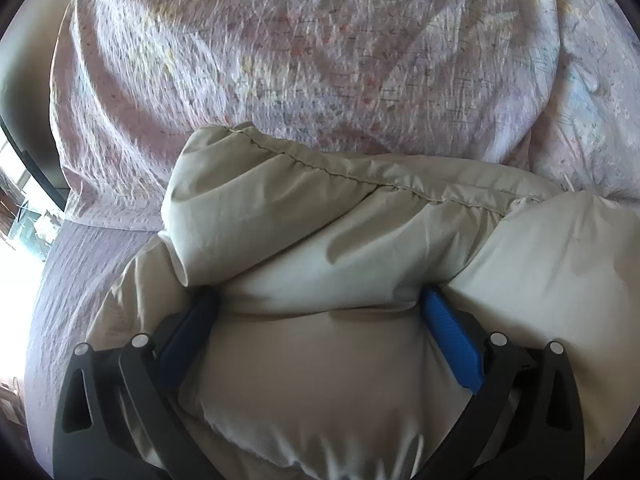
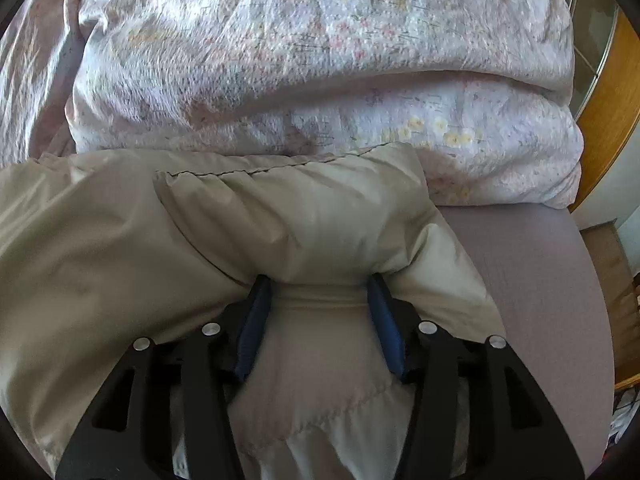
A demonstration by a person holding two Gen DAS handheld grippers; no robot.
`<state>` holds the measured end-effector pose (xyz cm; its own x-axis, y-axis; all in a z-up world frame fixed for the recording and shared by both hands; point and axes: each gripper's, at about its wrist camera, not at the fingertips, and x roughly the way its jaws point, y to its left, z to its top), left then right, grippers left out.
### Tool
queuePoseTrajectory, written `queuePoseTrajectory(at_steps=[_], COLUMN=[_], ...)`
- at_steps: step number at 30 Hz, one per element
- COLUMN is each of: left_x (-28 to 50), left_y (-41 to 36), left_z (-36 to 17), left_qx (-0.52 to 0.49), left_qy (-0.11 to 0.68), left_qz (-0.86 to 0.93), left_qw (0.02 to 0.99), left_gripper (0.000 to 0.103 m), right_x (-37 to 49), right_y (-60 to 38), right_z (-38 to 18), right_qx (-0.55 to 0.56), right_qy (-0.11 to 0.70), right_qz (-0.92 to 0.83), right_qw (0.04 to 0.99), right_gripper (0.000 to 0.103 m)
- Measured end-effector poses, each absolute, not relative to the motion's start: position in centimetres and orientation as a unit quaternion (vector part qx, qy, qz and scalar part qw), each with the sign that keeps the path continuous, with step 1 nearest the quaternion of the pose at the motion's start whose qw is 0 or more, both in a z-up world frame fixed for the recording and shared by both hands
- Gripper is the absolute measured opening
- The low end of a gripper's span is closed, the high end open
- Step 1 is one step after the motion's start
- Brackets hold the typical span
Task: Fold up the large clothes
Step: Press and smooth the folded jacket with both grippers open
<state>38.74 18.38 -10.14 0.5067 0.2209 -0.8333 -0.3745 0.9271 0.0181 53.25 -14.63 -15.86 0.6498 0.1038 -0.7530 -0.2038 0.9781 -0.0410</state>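
A puffy cream-beige padded jacket (image 1: 320, 240) lies bunched on the bed and fills the lower part of both views (image 2: 200, 232). My left gripper (image 1: 320, 300) has its blue pads (image 1: 450, 328) pressed into a thick fold of the jacket from both sides. My right gripper (image 2: 320, 292) likewise clamps a thick roll of the jacket between its dark blue pads (image 2: 382, 320). A stitched seam runs across the jacket just beyond each gripper. The fabric hides the fingertips of both.
A crumpled floral pink-and-white duvet (image 1: 300, 60) lies right behind the jacket (image 2: 300, 60). The mauve bedsheet (image 2: 532, 300) shows at the right, a wooden frame (image 2: 608, 120) beyond it. A bright window (image 1: 20, 208) is at far left.
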Motion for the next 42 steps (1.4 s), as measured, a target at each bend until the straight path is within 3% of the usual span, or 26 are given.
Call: queuePoseTrajectory(at_steps=[20, 42], left_x=[38.9, 38.8], left_y=[20.0, 20.4], left_z=[-14.2, -16.3], left_qx=[-0.098, -0.097], left_qy=[0.424, 0.419], left_qz=[0.168, 0.180], left_qw=[0.884, 0.885], left_gripper=[0.101, 0.101], right_x=[51.7, 51.3], right_y=[-11.7, -11.8], right_z=[-20.6, -20.6], right_qx=[-0.069, -0.067], right_qy=[0.357, 0.350], right_qz=[0.075, 0.069], right_qw=[0.929, 0.932], right_gripper=[0.058, 0.059])
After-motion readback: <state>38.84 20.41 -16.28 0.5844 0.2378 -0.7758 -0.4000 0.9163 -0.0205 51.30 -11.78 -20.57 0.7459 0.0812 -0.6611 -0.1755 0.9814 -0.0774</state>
